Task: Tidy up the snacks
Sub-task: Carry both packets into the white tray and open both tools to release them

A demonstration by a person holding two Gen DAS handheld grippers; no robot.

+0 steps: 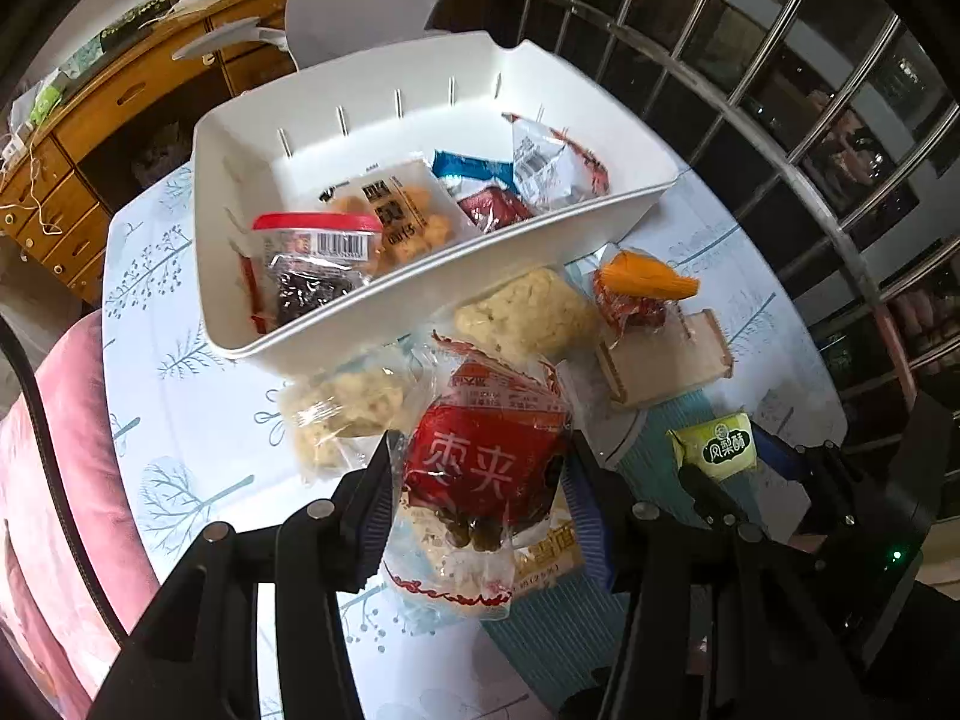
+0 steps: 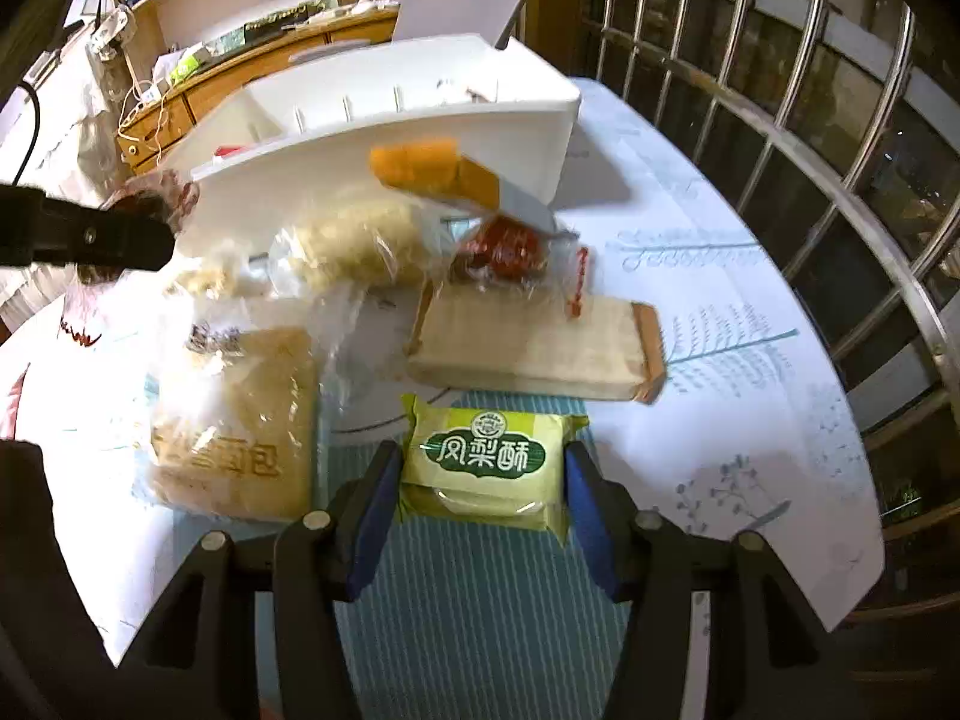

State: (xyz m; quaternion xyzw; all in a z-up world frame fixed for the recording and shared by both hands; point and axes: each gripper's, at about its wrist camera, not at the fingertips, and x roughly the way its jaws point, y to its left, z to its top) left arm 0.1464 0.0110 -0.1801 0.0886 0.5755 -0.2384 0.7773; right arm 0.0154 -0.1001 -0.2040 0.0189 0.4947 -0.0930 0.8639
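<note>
My left gripper point(image 1: 477, 468) is shut on a red date snack packet point(image 1: 480, 462) and holds it above the table, in front of the white bin point(image 1: 528, 240). The bin holds several snacks, among them a red-lidded tub point(image 1: 315, 258). My right gripper point(image 2: 480, 474) is shut on a green pineapple cake packet point(image 2: 486, 459), also seen in the left wrist view point(image 1: 717, 444). On the table lie pale puffed snack bags point(image 1: 528, 312), an orange and red packet point(image 2: 474, 210) and a bread pack point(image 2: 240, 420).
A small wooden box point(image 2: 534, 348) lies on the table right of the snacks. A pink chair point(image 1: 60, 480) stands at the table's left edge. A metal window grille point(image 2: 810, 120) runs along the right. A wooden desk point(image 1: 120, 120) stands behind.
</note>
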